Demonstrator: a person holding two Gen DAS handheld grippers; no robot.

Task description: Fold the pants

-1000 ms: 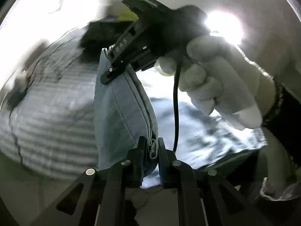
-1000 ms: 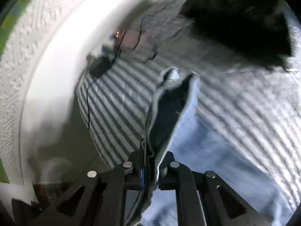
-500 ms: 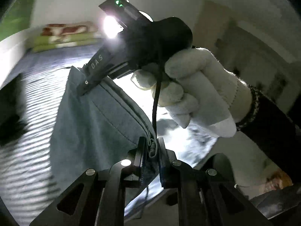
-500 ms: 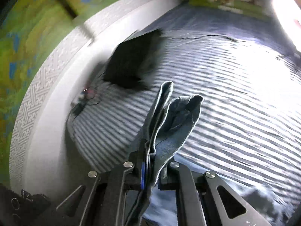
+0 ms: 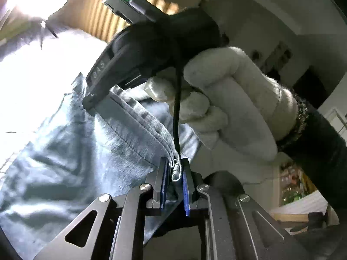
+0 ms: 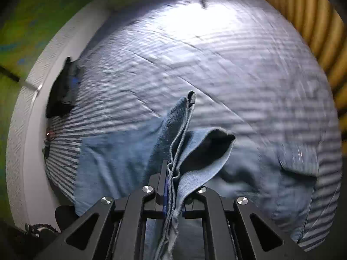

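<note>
**Both tongs pinch the denim edge above the bed**

Left wrist view: the left tongs point(image 5: 175, 181) are nearly closed on a bunched, stitched edge of the pants point(image 5: 71, 162), several layers of light-blue denim caught between the blue pads. Beyond them a gloved hand point(image 5: 227, 106) holds the right tongs point(image 5: 91, 106), which clamp the same edge further along, so that it runs fairly straight between the two grips.

From the right wrist view, the right tongs point(image 6: 173, 195) are narrowed on a folded strip of denim that stands up between the jaws. The remaining fabric spreads crumpled below on the striped bed point(image 6: 195, 54). A dark bundle point(image 6: 63, 91) lies near the bed's far edge, well apart from the pants, beside a white wall point(image 6: 23, 130).

As a judgement, the step in hand is carrying the gripped edge across to make or lay down a fold, with part of the garment lifted. The next move probably calls for keeping both grips firm and level, lowering the edge onto the flat part of the pants so the layers line up, then releasing. Uneven tension could skew the fold.
</note>
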